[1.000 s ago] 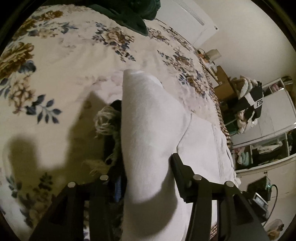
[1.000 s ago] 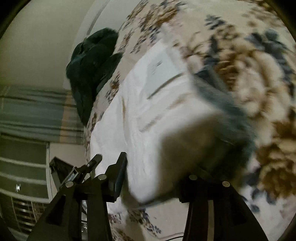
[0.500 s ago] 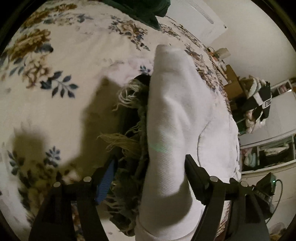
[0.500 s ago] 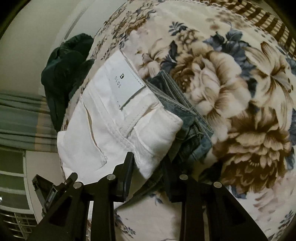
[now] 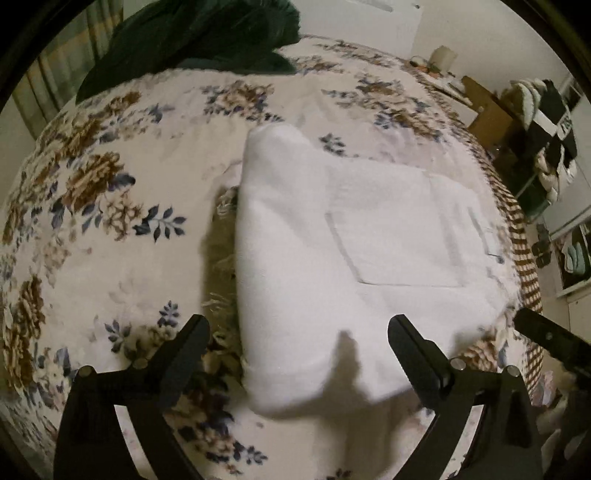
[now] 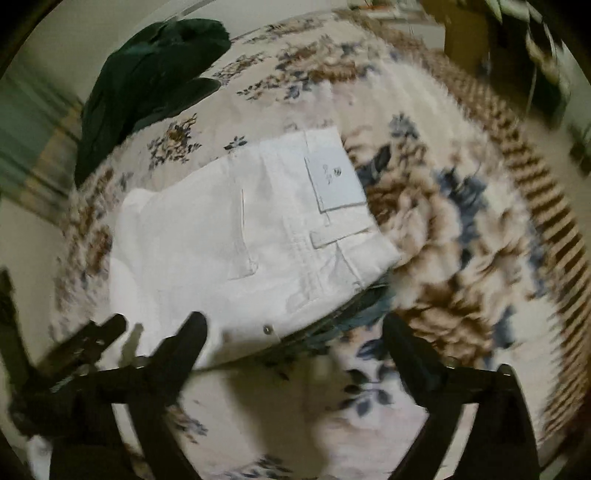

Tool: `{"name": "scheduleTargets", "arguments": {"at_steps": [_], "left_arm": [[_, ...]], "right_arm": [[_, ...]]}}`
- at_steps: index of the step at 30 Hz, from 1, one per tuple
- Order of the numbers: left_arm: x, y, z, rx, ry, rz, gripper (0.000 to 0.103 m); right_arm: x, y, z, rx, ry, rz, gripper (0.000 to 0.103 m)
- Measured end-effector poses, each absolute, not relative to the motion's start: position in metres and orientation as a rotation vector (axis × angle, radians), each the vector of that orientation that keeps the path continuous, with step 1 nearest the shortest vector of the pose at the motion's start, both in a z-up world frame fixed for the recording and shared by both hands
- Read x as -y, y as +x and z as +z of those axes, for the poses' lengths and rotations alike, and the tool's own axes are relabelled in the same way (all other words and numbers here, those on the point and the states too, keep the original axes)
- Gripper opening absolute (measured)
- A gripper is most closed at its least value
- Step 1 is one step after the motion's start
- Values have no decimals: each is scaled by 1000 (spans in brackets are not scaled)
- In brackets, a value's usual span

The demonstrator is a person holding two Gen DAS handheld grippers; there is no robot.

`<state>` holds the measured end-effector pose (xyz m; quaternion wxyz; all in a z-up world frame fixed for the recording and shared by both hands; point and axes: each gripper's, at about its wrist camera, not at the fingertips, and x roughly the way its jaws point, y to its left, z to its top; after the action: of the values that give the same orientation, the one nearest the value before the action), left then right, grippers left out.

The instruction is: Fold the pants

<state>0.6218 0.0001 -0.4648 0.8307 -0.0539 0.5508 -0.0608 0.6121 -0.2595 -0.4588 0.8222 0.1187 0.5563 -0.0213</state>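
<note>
White pants (image 5: 332, 258) lie folded into a thick rectangle on the floral blanket (image 5: 110, 184). A frayed hem shows at their left edge and blue denim peeks out at the lower edge (image 6: 354, 314). In the right wrist view the pants (image 6: 240, 240) show a back pocket and a white label. My left gripper (image 5: 297, 339) is open just above the near end of the pants, holding nothing. My right gripper (image 6: 293, 338) is open over the near waistband edge, holding nothing. Each gripper shows at the edge of the other's view.
A dark green garment (image 5: 207, 33) is piled at the far end of the bed, also in the right wrist view (image 6: 147, 74). Shelves with clothes (image 5: 546, 110) and a cardboard box (image 5: 487, 114) stand right of the bed's striped edge (image 5: 517, 236).
Both grippers have let go of the pants, opened wide and pulled back. The pants now lie flat on the blanket as a folded stack.
</note>
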Motion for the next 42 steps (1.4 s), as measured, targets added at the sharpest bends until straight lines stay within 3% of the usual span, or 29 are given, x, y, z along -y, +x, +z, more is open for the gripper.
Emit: {"name": "scheduleTargets", "arguments": {"at_steps": [3,12,34,42], "left_arm": [[7,606,-441,-1127,-88,-86,99],[27,539,-363,-1031,-61,-8,99],[63,291,-128,-750,-49,100,99],[57,240,-80,-687,-55,103,99]], "right_arm": [[255,595,-435,-1142,157,-100,103],[260,517,-343,-1023,45,-99,103],[276,210,-30,-697,-4,19,103],[264,136,33,-651,-23,37,103]]}}
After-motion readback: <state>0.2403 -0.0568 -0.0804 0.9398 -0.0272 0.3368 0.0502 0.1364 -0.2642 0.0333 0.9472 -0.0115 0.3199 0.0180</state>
